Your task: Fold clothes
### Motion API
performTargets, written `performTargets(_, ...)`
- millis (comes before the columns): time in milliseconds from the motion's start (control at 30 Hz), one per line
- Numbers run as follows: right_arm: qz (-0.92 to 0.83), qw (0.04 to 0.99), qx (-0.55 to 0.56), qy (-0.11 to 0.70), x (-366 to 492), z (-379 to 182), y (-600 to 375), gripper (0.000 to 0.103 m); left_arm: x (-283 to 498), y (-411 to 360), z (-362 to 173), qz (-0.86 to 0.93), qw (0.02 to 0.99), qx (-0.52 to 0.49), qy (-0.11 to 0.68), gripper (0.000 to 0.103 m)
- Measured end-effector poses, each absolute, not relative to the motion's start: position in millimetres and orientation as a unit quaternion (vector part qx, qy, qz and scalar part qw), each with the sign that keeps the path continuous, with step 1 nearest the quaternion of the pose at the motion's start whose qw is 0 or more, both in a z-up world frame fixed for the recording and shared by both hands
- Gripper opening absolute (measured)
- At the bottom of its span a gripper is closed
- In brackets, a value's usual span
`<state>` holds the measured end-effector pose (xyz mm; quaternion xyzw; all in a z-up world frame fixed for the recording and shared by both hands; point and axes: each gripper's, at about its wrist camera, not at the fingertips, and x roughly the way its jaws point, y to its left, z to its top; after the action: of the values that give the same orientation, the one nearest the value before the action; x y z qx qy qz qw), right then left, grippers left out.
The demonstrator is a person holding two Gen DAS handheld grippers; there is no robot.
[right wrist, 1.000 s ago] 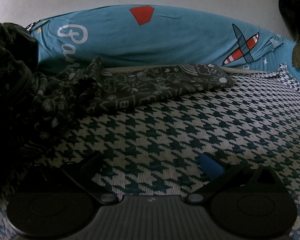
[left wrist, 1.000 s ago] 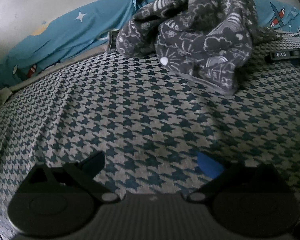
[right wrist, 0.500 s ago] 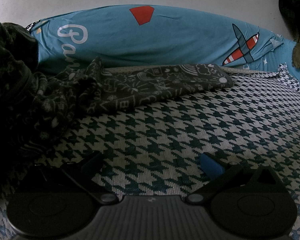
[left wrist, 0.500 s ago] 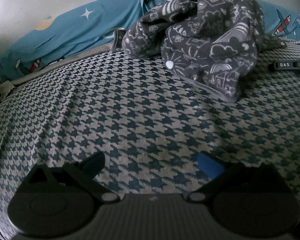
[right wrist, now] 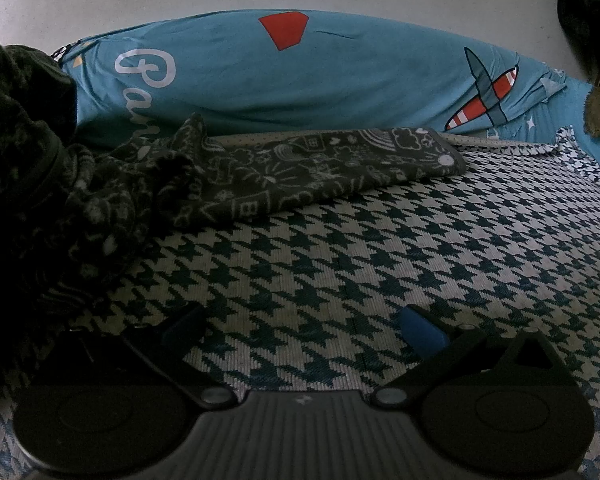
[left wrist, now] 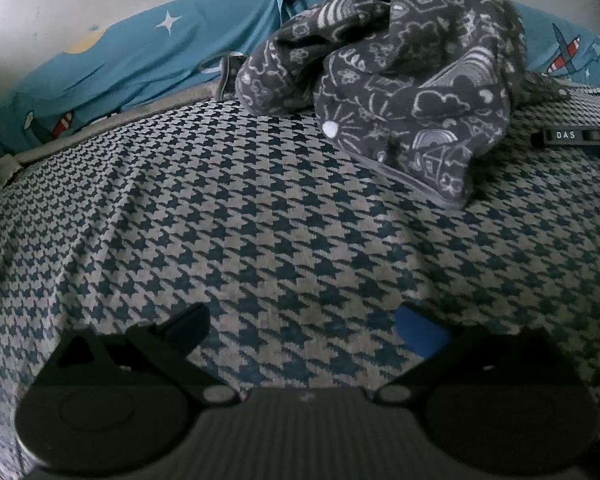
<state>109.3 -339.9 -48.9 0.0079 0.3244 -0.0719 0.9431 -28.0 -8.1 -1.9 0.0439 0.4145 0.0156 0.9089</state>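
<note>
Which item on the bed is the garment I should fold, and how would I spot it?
Look along the houndstooth bedspread toward the blue airplane-print pillow by the wall. Heaped on the bedspread in front of that pillow is the garment, with one flat part stretching along the pillow. It is the only dark grey fleece piece covered in white doodle drawings of clouds and houses.

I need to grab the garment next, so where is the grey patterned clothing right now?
In the left wrist view the grey patterned garment lies crumpled on the houndstooth cover, upper right, against the blue pillow.
</note>
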Motion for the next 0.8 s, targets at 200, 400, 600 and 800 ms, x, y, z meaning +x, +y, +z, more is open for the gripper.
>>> performTargets(200,-0.072,0.943,0.008,0.324,109,-49,-340,0.103,-24,-8,-5,0.013,0.906,0.039,0.421,0.103)
performTargets(400,-0.072,0.944,0.009,0.323,110,-49,-340,0.103,-19,-8,-5,0.009,0.905,0.039,0.424,0.103)
performTargets(600,-0.074,0.943,0.010,0.326,110,-47,-340,0.103,-15,-8,-7,0.007,0.904,0.040,0.426,0.103)
performTargets(800,-0.089,0.933,0.011,0.348,99,-42,-332,0.103,-12,-9,-8,0.007,0.905,0.043,0.423,0.103)
